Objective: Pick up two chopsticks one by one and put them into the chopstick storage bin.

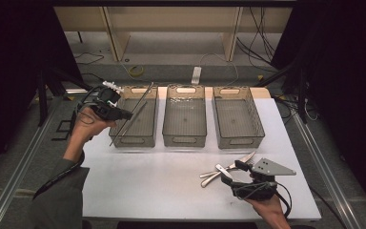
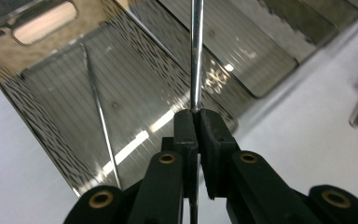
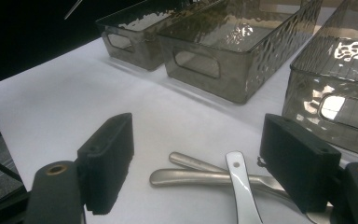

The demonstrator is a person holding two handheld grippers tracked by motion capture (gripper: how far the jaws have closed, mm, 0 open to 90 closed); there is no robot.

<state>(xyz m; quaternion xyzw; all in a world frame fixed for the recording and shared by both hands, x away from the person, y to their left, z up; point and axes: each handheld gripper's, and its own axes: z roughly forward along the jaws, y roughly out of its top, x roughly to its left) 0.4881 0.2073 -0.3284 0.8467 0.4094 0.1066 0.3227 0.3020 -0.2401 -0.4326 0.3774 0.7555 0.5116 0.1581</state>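
Jaws of my left hand-held gripper (image 2: pixel 196 116) clamp a thin steel chopstick (image 2: pixel 196 51) over the left smoky plastic bin (image 1: pixel 134 136); my right hand-held gripper (image 3: pixel 193 158) gapes apart around steel cutlery handles (image 3: pixel 200 175) on the white surface (image 1: pixel 162 176).

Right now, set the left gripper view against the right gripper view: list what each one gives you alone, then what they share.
Left gripper view: the left gripper with its jaws shut on a thin metal rod, and a second rod lying slanted inside the near bin.
Right gripper view: the right gripper with its jaws open around crossed cutlery handles, plus the handle cut-outs of the row of bins.
Both: smoky clear bins and the white table.
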